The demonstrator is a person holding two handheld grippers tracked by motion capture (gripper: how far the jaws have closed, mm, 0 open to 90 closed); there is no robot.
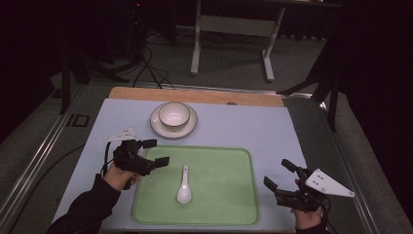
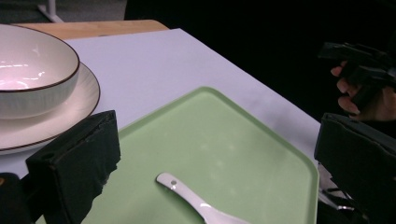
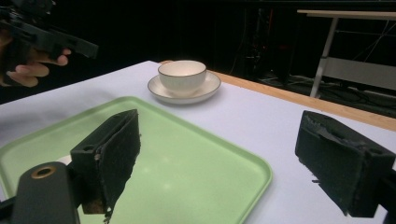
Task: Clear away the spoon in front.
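Now the spoon (image 1: 184, 185) is lying in the middle of the green tray (image 1: 234, 195), just right of and apart from the left claw (image 1: 157, 152), whose jaws are standing wide and empty. Meanwhile, the right claw (image 1: 278, 175) is hovering wide open beside the tray's right edge.

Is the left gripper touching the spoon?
Apart. The left gripper view shows the left gripper open, bare tray between its pads and the spoon.
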